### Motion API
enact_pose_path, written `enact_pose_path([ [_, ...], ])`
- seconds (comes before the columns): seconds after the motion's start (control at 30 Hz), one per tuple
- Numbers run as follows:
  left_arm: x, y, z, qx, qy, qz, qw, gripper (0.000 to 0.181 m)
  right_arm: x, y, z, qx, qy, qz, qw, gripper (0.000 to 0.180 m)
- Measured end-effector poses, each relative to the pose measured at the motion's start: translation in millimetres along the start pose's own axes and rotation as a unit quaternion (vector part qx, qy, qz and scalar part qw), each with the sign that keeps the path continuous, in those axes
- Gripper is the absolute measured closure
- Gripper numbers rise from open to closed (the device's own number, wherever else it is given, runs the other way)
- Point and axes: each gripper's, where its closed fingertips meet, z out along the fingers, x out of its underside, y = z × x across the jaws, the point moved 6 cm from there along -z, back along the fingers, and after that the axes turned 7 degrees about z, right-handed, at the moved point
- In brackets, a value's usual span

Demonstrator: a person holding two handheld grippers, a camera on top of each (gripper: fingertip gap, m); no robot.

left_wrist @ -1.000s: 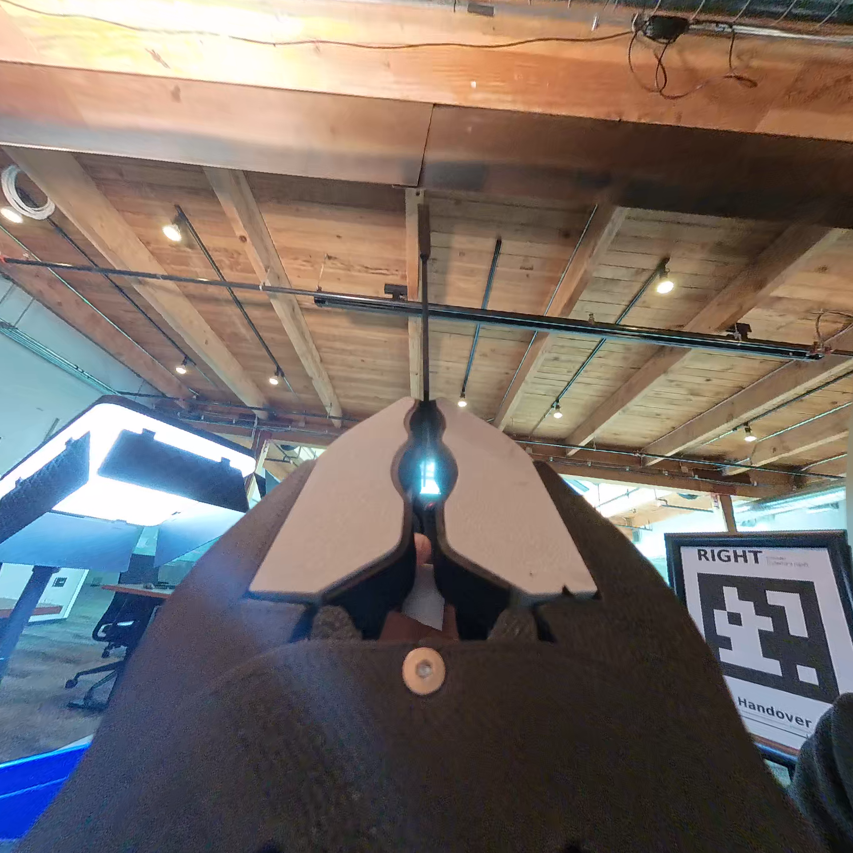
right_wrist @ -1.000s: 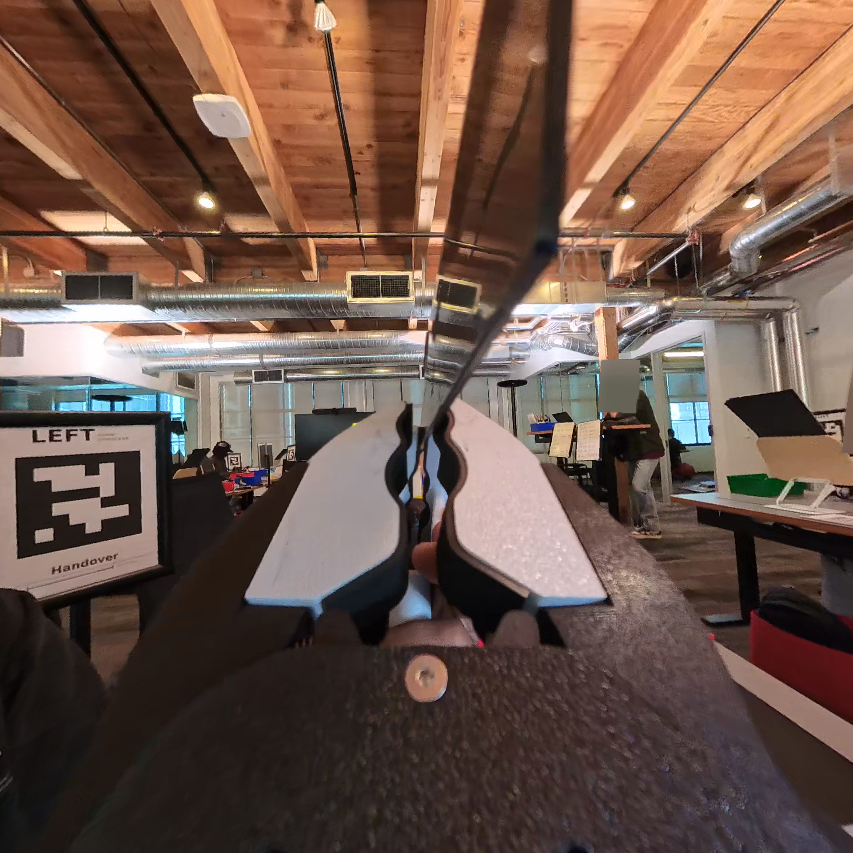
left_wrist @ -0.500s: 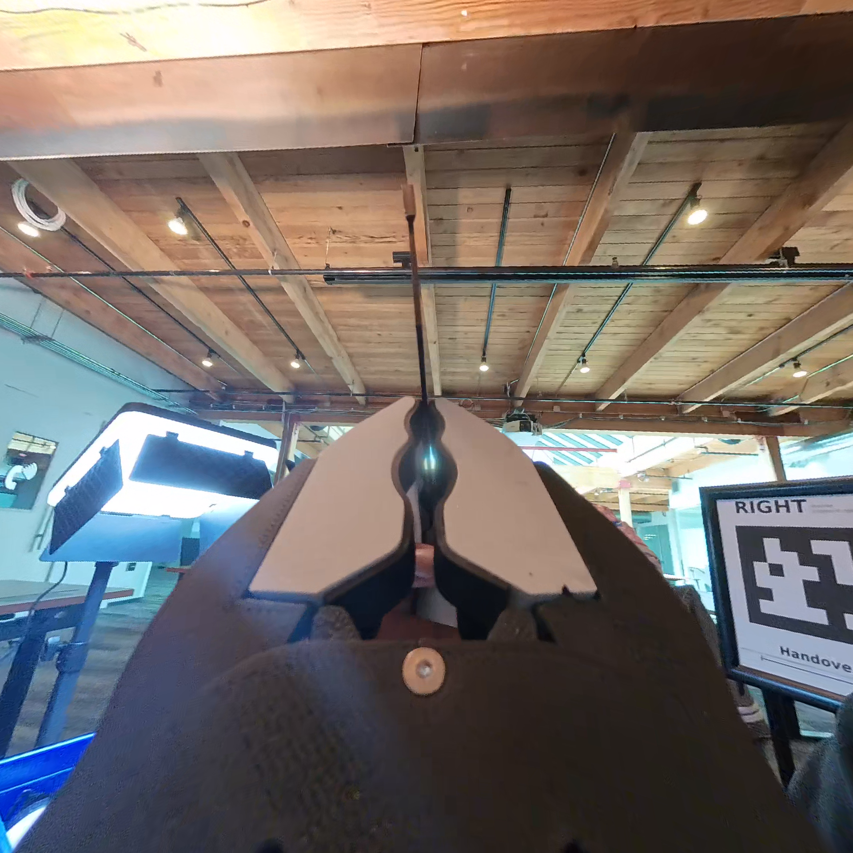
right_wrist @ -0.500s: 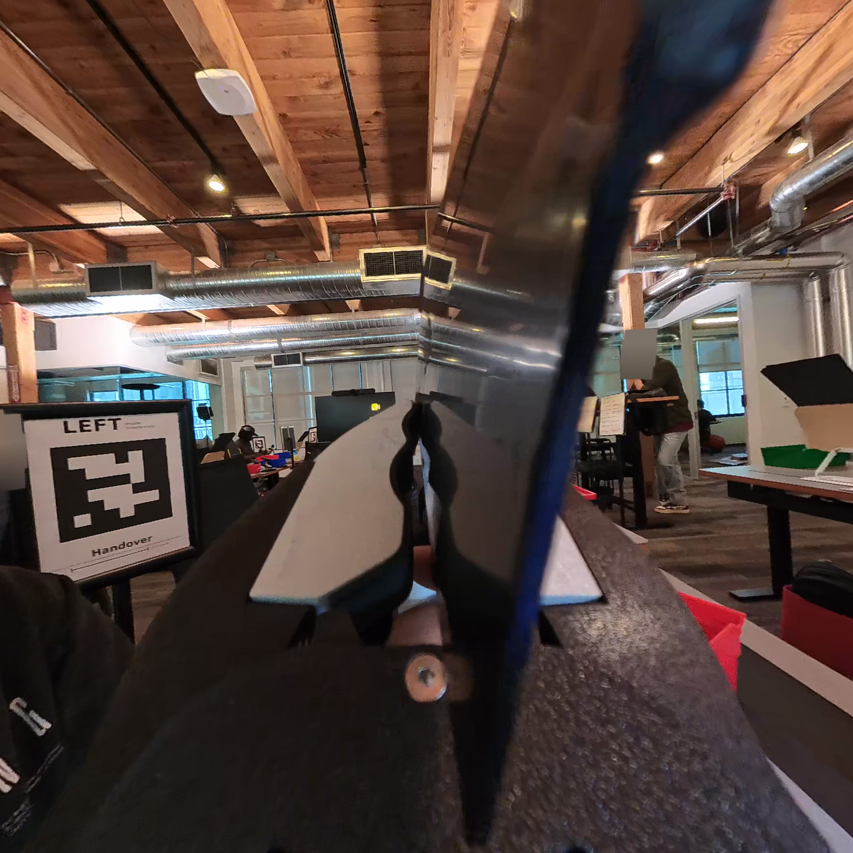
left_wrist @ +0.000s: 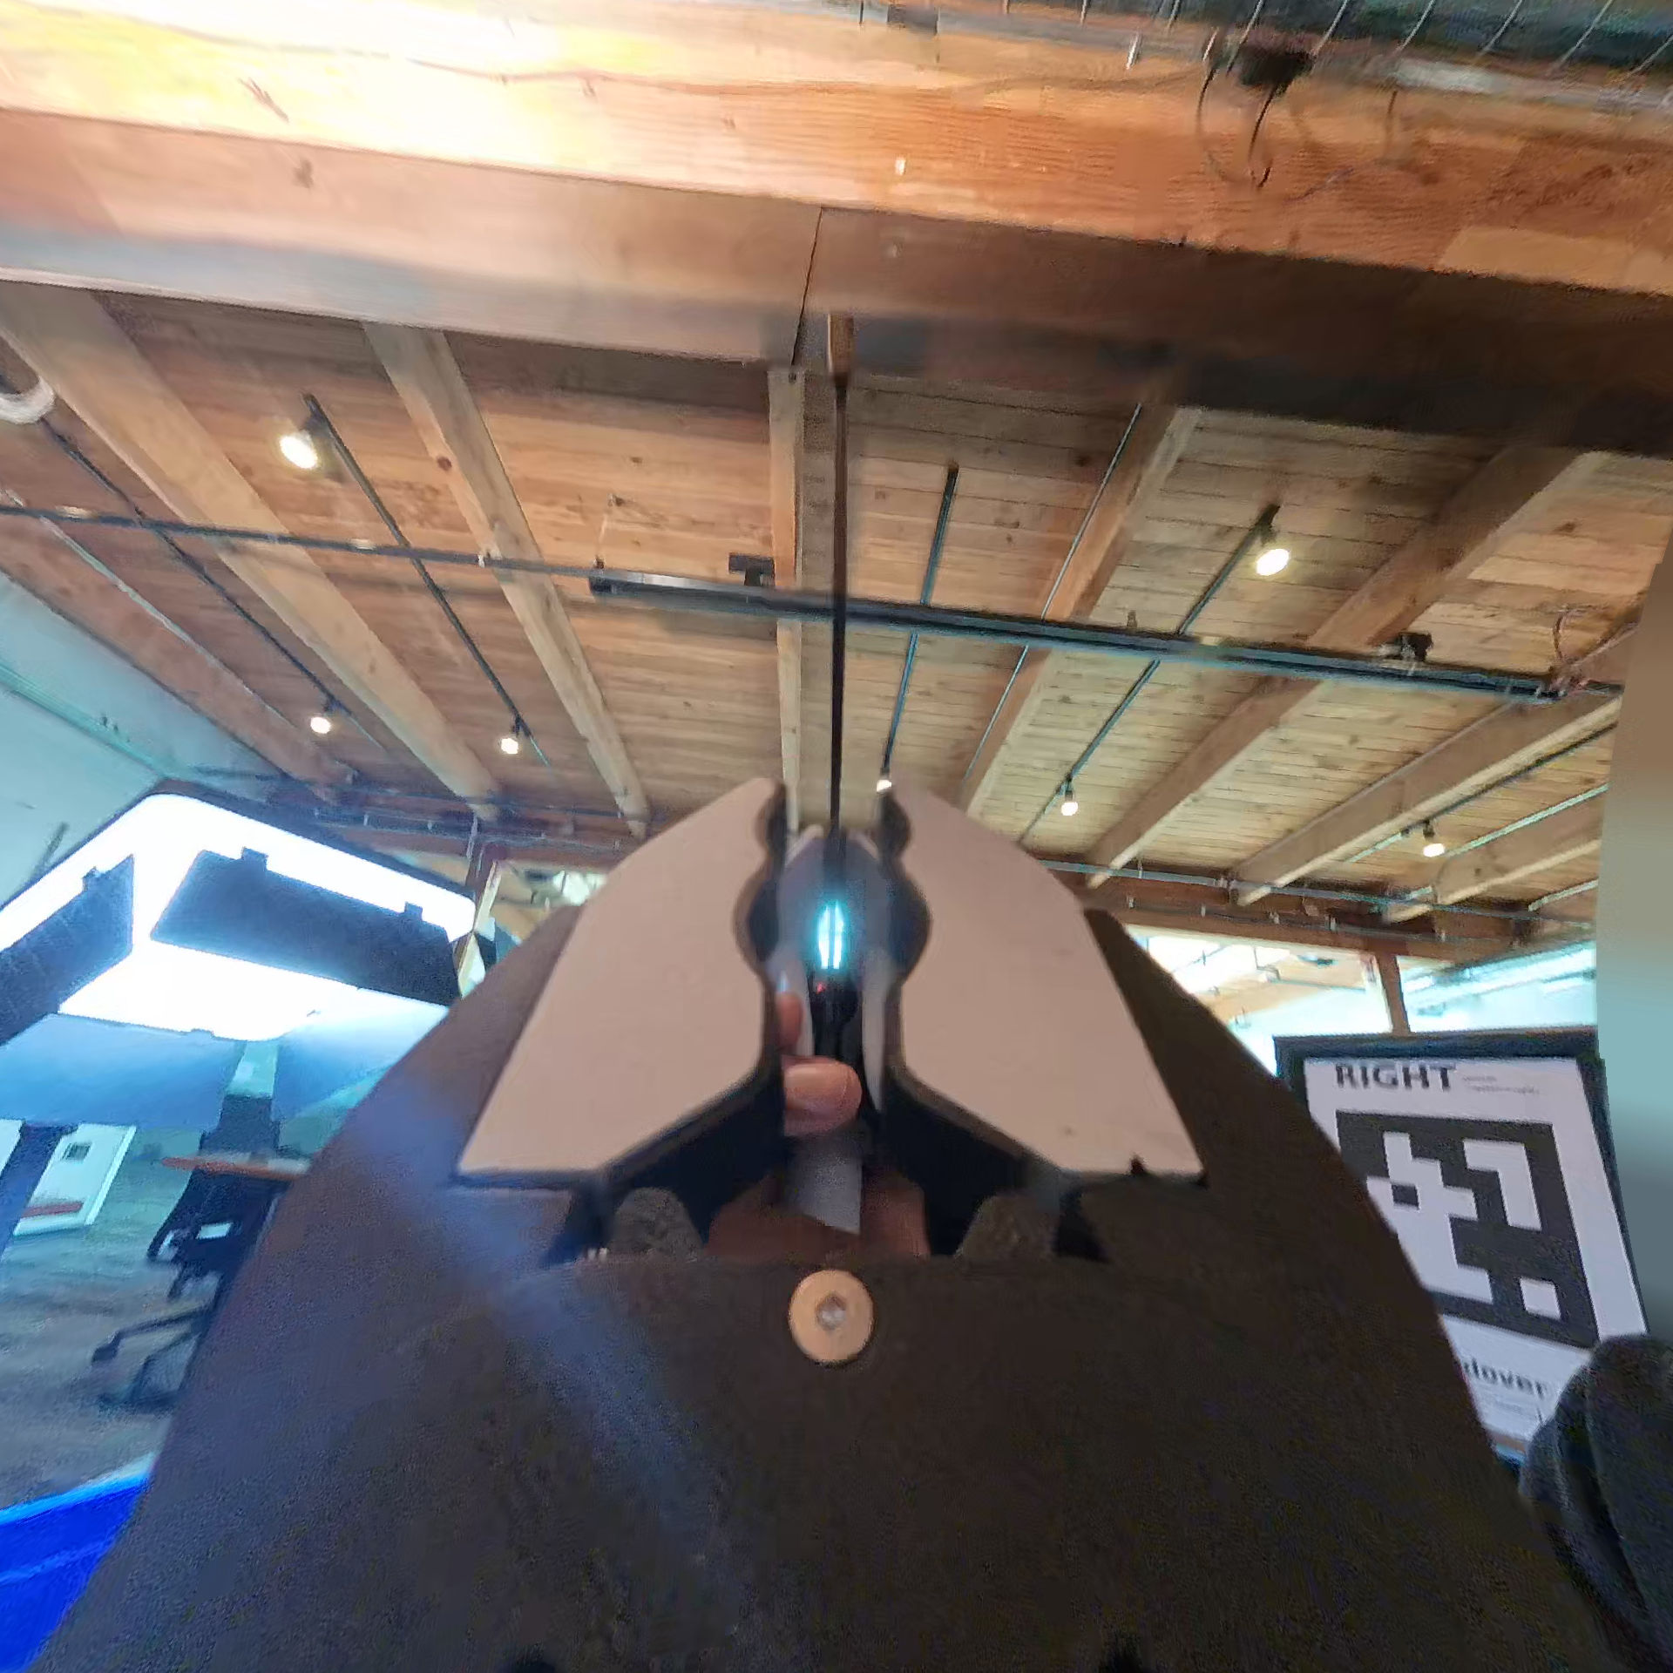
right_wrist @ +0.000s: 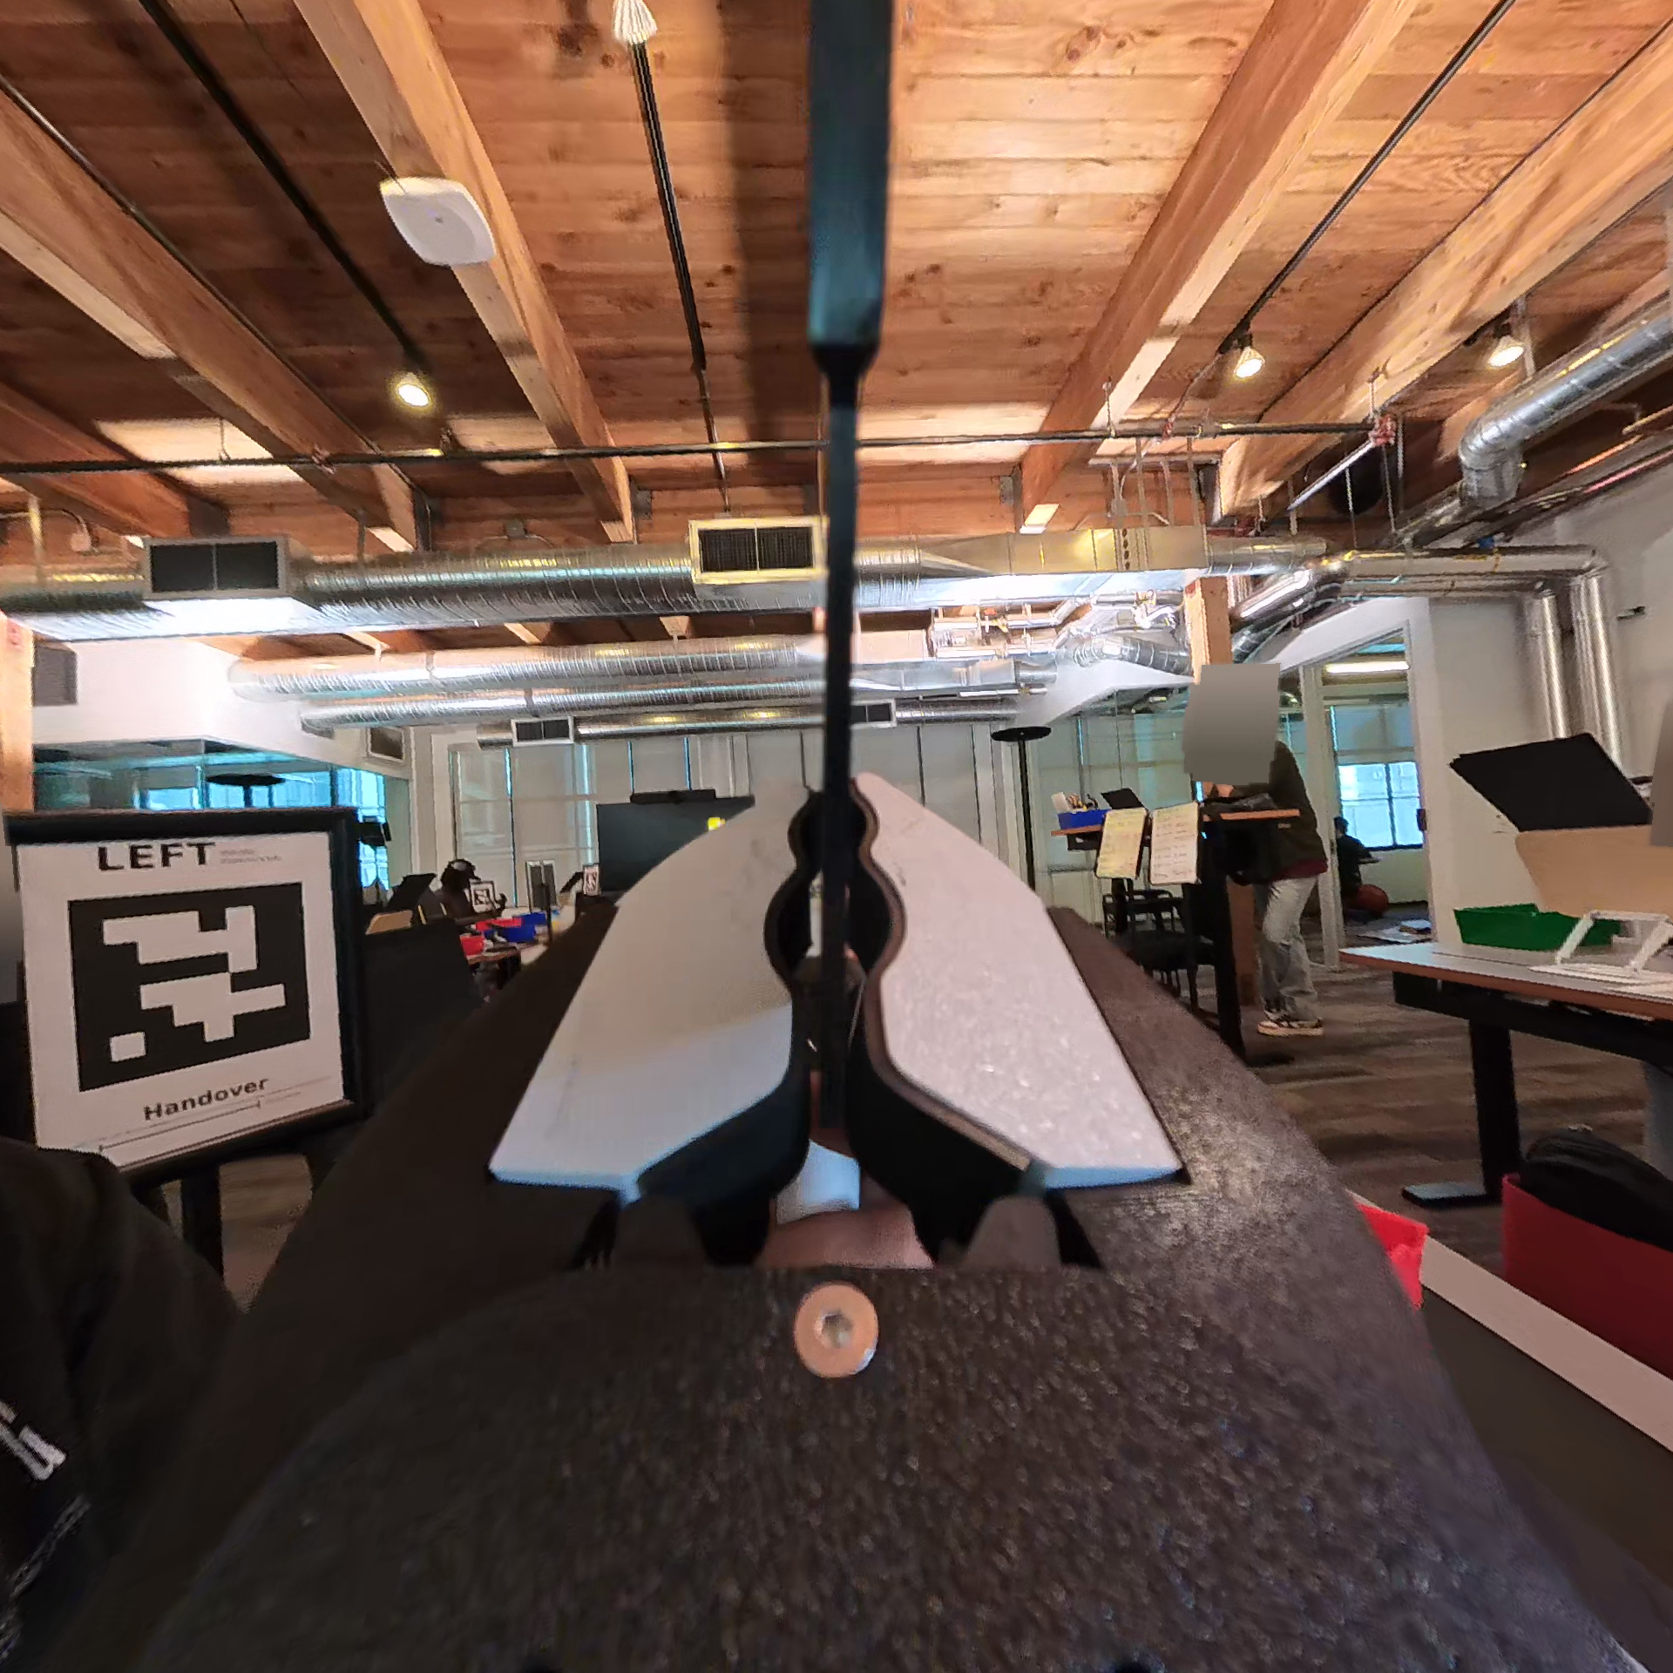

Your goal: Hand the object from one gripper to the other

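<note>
Right gripper point(right_wrist: 835, 815) is clamped on a thin black object point(right_wrist: 842, 561) that stands up edge-on toward the wooden ceiling point(right_wrist: 1041, 226); left gripper point(left_wrist: 833, 815) has its fingers parted slightly around the object's point(left_wrist: 837, 588) edge

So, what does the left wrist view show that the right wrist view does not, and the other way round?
Only the left wrist view: the left gripper, its fingers slightly apart around the thin dark object, and a lit light panel on the left. Only the right wrist view: the right gripper with its fingers closed on the object, silver ducts, a standing person and a green bin. Both: the object seen edge-on, a framed marker sign and the wooden ceiling.
</note>
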Motion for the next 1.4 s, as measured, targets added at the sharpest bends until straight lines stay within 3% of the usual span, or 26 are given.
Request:
enact_pose_path([
  [0.07, 5.2, -4.3, 4.0, 0.007, 0.022, 0.013, 1.000, 0.158, 2.9, -0.7, 1.7, -0.001, 0.013, 0.001, 1.000, 0.177],
  [0.17, 6.0, -4.8, 4.7, -0.018, 0.037, 0.046, 0.998, 0.180, 5.6, -0.7, 3.7, -0.008, 0.021, 0.013, 1.000, 0.176],
  [0.27, 3.0, -4.4, 3.0, -0.019, 0.031, 0.047, 0.998, 0.180, 7.6, -0.4, 5.7, -0.003, 0.020, 0.004, 1.000, 0.177],
  [0.37, -6.2, -3.5, -0.6, -0.022, -0.012, 0.034, 0.999, 0.179, 7.1, -2.1, 4.5, -0.006, 0.014, 0.007, 1.000, 0.165],
  [0.47, -9.9, -2.4, -2.1, -0.029, -0.005, 0.050, 0.998, 0.179, 4.1, -2.7, 2.4, -0.008, 0.003, 0.010, 1.000, 0.177],
  [0.57, -8.5, -0.6, -1.9, -0.023, -0.006, 0.032, 0.999, 0.179, 3.1, -1.9, 2.0, -0.011, 0.002, 0.010, 1.000, 0.177],
  [0.67, -1.4, -2.2, 2.1, -0.017, 0.014, 0.027, 0.999, 0.159, 6.8, -0.1, 5.1, -0.009, 0.015, 0.005, 1.000, 0.177],
  [0.77, 0.8, -8.0, 3.5, -0.021, 0.021, 0.069, 0.997, 0.179, 10.2, 1.8, 8.4, -0.015, 0.022, 0.011, 1.000, 0.177],
  [0.93, -6.5, -7.7, 1.6, -0.027, 0.013, 0.070, 0.997, 0.180, 8.5, 0.9, 7.3, -0.009, 0.007, 0.009, 1.000, 0.170],
  [1.1, -7.5, -7.4, 2.1, -0.022, 0.016, 0.064, 0.998, 0.179, 4.9, 2.1, 4.8, -0.013, -0.001, 0.002, 1.000, 0.177],
  [1.2, -3.5, -10.3, 6.4, -0.022, 0.029, 0.070, 0.997, 0.162, 6.0, 3.2, 6.1, -0.009, -0.005, -0.001, 1.000, 0.177],
  [1.3, -1.9, -13.4, 7.6, -0.030, 0.042, 0.094, 0.994, 0.180, 6.9, 5.3, 7.8, -0.019, -0.008, 0.011, 1.000, 0.177],
  [1.4, -3.5, -12.5, 8.3, -0.030, 0.062, 0.085, 0.994, 0.180, 6.7, 4.5, 7.0, -0.015, -0.009, 0.003, 1.000, 0.177],
])
